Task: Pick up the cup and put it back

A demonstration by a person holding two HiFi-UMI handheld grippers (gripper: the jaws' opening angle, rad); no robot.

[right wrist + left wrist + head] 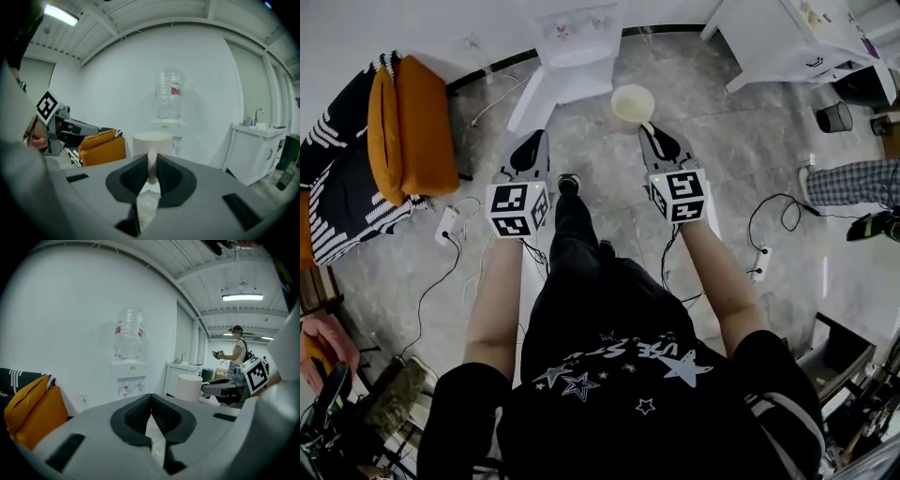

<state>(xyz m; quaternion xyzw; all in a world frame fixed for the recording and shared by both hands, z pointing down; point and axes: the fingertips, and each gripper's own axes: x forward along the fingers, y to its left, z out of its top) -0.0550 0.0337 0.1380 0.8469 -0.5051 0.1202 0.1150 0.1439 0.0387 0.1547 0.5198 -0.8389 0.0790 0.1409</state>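
Observation:
A cream cup (632, 101) hangs in the air in front of the person, over the grey marble floor. My right gripper (649, 129) is shut on the cup's handle (151, 165); in the right gripper view the cup's body (153, 140) stands upright just beyond the pads. My left gripper (532, 141) is held level beside it, about a hand's width to the left. Its jaws (151, 401) are shut with nothing between them. The left gripper view shows the cup (189, 388) at the right.
A white water dispenser (577, 42) with a clear bottle (169, 98) stands against the wall straight ahead. An orange cushion (417, 127) lies on a striped seat at the left. A white sink cabinet (797, 37) is at the right. Cables (773, 220) cross the floor. Another person (236, 350) stands at the right.

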